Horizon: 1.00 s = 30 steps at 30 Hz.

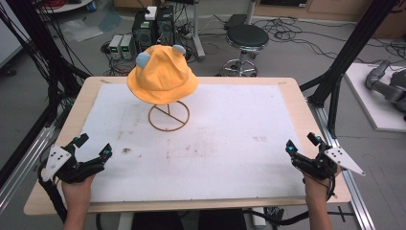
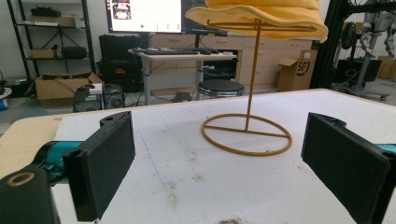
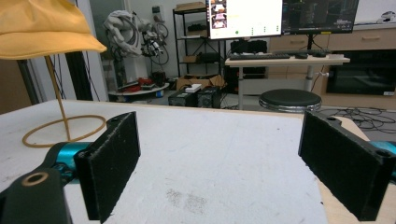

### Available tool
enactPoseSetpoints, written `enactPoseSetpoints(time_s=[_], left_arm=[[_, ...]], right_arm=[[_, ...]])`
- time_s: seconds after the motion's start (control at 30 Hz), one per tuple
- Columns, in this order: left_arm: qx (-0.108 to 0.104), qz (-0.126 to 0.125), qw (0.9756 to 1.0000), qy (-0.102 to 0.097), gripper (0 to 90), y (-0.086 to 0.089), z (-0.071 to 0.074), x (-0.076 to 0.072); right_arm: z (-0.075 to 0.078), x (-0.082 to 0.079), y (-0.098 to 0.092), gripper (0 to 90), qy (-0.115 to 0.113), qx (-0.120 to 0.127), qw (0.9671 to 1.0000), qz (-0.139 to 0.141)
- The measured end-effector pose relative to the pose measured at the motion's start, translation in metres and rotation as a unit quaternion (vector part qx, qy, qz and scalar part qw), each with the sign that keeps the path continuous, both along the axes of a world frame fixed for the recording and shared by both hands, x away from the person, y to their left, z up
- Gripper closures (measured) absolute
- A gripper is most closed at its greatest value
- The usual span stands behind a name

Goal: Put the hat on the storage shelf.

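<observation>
Yellow hat (image 1: 162, 74) on wire stand (image 1: 168, 116) (far side), both grippers wide apart, empty

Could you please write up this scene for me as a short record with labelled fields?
Surface: white mat on a wooden table, stained
Hat: yellow hat with two grey ears, sitting on a stand
Stand: gold wire stand, ring base, upright
Left gripper: open, holding nothing, near table edge
Right gripper: open, holding nothing, near table edge

High view overhead, facing forward-down; both gripper views low, near table (image 1: 287, 98), sharing hat stand (image 2: 247, 133)
</observation>
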<state>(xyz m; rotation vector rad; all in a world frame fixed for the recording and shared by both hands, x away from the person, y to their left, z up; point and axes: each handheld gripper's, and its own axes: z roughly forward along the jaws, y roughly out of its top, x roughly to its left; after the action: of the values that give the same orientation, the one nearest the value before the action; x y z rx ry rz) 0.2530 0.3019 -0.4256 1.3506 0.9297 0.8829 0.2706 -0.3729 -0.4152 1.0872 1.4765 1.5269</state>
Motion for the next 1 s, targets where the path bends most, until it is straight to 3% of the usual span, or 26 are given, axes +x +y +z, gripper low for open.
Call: enactPoseSetpoints(time_s=[1.0], left_arm=[[0.012,-0.007,0.9998,0.012,10.2,-0.0042,-0.0032,0.0025]], right_arm=[[-0.0024,-0.0012,0.0033,12.6,0.004,-0.015,0.9999,0.005]])
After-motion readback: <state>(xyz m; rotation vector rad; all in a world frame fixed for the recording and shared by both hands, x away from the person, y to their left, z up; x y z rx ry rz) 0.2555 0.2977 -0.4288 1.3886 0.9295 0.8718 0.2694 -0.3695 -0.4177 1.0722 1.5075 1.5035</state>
